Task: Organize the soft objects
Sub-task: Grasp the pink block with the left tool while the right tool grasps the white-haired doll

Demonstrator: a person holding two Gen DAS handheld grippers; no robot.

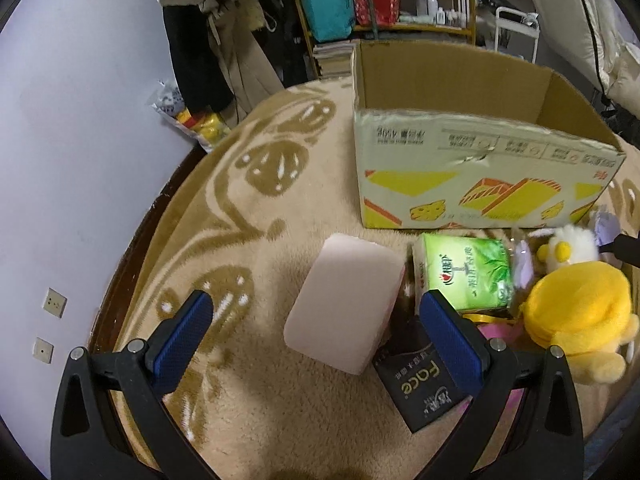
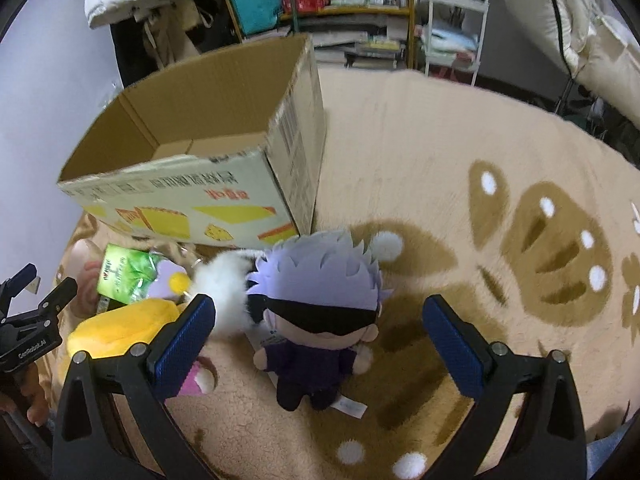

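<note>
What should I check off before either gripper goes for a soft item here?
1. Left gripper open: ok, fingers spread wide, nothing held.
2. Right gripper open: ok, nothing held.
3. Left target lined up: ok, the pink sponge lies between the fingers' line of sight, on the blanket.
4. Right target lined up: ok, the doll lies face up between the fingers.
5. Box open and upright: ok; the floor part visible in the right wrist view is bare, the rest cannot tell.
6. Sponge free of neighbours: not ok, it lies against the black pack and near the green tissue pack.
</note>
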